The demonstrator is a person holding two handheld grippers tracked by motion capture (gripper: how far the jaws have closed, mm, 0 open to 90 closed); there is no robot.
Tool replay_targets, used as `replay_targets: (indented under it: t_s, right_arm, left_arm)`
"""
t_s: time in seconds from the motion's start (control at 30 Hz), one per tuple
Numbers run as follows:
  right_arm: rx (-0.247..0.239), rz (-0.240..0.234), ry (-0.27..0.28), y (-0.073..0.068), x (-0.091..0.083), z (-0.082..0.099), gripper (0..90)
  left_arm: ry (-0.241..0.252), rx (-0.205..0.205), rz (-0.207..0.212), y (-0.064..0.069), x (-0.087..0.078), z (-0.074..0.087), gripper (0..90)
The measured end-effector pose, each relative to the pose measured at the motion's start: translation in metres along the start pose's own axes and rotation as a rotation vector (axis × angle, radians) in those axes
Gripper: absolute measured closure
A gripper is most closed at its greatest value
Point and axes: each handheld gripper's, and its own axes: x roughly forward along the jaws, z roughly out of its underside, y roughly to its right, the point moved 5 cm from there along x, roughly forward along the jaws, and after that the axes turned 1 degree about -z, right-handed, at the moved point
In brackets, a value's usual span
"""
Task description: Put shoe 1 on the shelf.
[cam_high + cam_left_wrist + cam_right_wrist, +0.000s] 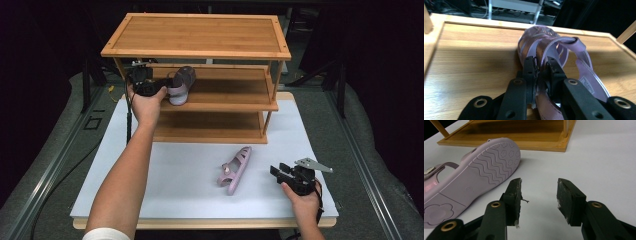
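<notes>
High view: my left tool [162, 86] is closed on a lilac sandal [181, 84], which sits at the left end of the middle shelf of the bamboo shoe rack [197, 35]. In the left gripper view the jaws pinch a strap of this sandal [554, 53], its toe pointing away from me across the shelf board.

The second sandal [235, 170] lies on its side on the white worktop [310, 140], in front of the rack, its long axis running toward the rack. My right tool [278, 172] rests just to its right, jaws wide and empty. In the right gripper view the sole [474, 177] faces the tool [539, 195], left of the jaws. The right hand is clearly nearer; I judge a short leftward reach would meet it.
</notes>
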Motion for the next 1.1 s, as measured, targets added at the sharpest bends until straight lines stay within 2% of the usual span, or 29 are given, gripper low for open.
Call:
replay_targets:
  t_s: [0.07, 0.1, 0.2, 0.3, 0.33, 0.43, 0.6, 0.63, 0.67, 0.7, 0.73, 0.77, 0.8, 0.83, 0.9, 0.93, 1.0, 1.07, 1.1]
  right_arm:
    - [0.000, 0.002, -0.001, 0.000, 0.000, 0.000, 54.6]
    - [0.000, 0.002, -0.005, 0.000, 0.000, 0.000, 54.7]
    - [0.002, -0.001, -0.004, 0.000, 0.002, 0.000, 54.6]
    - [0.003, -0.004, -0.006, -0.001, 0.002, 0.000, 55.0]
    - [0.003, -0.004, -0.006, -0.001, 0.002, 0.000, 55.0]
    - [-0.001, -0.009, -0.008, -0.002, 0.003, 0.000, 55.1]
    - [0.000, -0.005, -0.013, -0.002, 0.003, 0.001, 55.1]
    - [0.000, -0.003, -0.010, -0.002, 0.003, 0.001, 55.1]
    - [0.000, -0.003, -0.010, -0.002, 0.003, 0.001, 55.1]
    - [-0.001, -0.004, -0.011, -0.002, 0.003, 0.001, 55.1]
    - [-0.002, -0.005, -0.009, -0.002, 0.003, 0.001, 55.0]
    - [-0.004, -0.004, -0.009, -0.002, 0.003, 0.001, 55.0]
    - [-0.004, -0.004, -0.009, -0.002, 0.003, 0.001, 55.0]
    - [-0.006, 0.001, -0.012, -0.002, 0.002, 0.001, 55.0]
    - [-0.012, 0.002, -0.005, -0.003, 0.003, 0.001, 54.6]
    - [-0.014, 0.003, -0.010, -0.003, 0.002, 0.001, 54.5]
    - [-0.020, 0.003, -0.012, -0.004, 0.003, 0.001, 54.5]
    - [-0.046, 0.009, -0.016, -0.009, 0.003, 0.001, 55.1]
    - [-0.045, -0.005, -0.017, -0.011, 0.004, 0.000, 55.0]
  left_arm:
    - [0.014, -0.016, 0.003, 0.000, 0.001, -0.001, 76.7]
    - [0.020, -0.004, 0.000, 0.001, 0.001, -0.001, 76.1]
    - [0.036, -0.006, 0.014, 0.004, 0.000, -0.002, 70.3]
    - [0.033, 0.027, 0.005, 0.004, -0.003, -0.002, 63.3]
    - [0.033, 0.027, 0.005, 0.004, -0.003, -0.002, 62.6]
    - [0.034, 0.053, 0.010, 0.004, -0.012, -0.003, 59.9]
    - [0.055, 0.071, 0.027, 0.009, -0.025, -0.005, 53.9]
    - [0.067, 0.083, 0.053, 0.013, -0.036, -0.004, 52.9]
    - [0.067, 0.083, 0.053, 0.013, -0.036, -0.004, 52.7]
    - [0.096, 0.074, 0.067, 0.015, -0.043, -0.003, 52.7]
    - [0.114, 0.076, 0.096, 0.017, -0.059, 0.001, 52.5]
    - [0.127, 0.078, 0.111, 0.018, -0.067, 0.004, 52.4]
    - [0.127, 0.078, 0.111, 0.018, -0.067, 0.004, 52.3]
    - [0.130, 0.090, 0.126, 0.018, -0.076, 0.009, 52.1]
    - [0.122, 0.110, 0.133, 0.015, -0.089, 0.020, 52.3]
    - [0.100, 0.116, 0.143, 0.011, -0.097, 0.031, 52.5]
    - [0.103, 0.112, 0.145, 0.008, -0.102, 0.038, 52.8]
    - [0.090, 0.143, 0.133, -0.002, -0.111, 0.061, 54.2]
    - [0.092, 0.154, 0.122, -0.006, -0.113, 0.071, 54.4]
